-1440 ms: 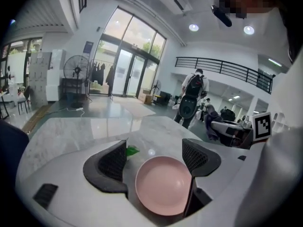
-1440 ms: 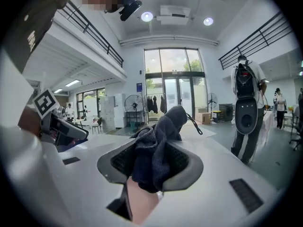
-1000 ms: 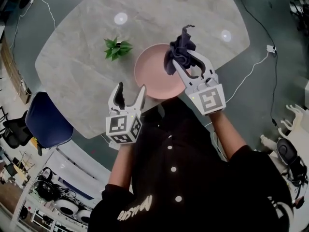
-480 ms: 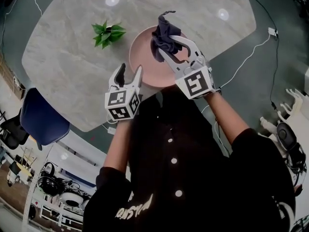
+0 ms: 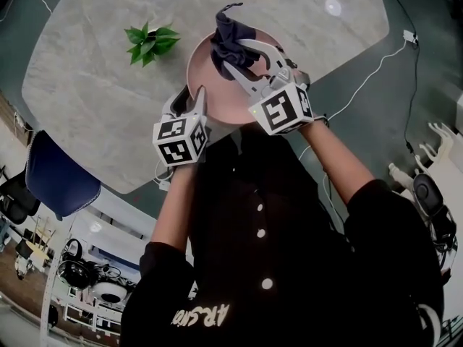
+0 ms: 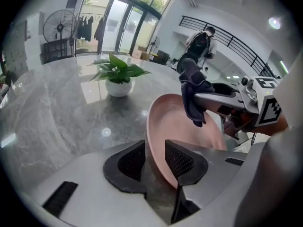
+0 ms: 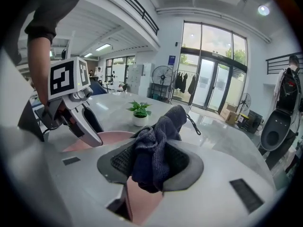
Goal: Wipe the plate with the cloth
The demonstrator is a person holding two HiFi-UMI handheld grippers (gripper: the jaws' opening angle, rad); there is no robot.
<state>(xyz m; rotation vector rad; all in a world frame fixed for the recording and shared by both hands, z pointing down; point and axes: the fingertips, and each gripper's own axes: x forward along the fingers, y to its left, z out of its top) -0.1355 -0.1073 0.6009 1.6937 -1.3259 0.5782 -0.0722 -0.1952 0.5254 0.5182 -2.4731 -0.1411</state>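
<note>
Marble table [image 5: 87, 92] under plate [image 5: 200, 69] — glass doors [image 7: 208, 86]

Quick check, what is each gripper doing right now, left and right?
Left gripper: open, jaws have just been closing, rim of the plate between them, not yet pinched.
Right gripper: closed on the cloth.

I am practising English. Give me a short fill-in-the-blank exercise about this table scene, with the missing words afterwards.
The right gripper is shut on a dark ____.
The plate on the table is ____ in colour.
A small potted ____ stands on the table, apart from the plate.
Missing words: cloth; pink; plant.
</note>
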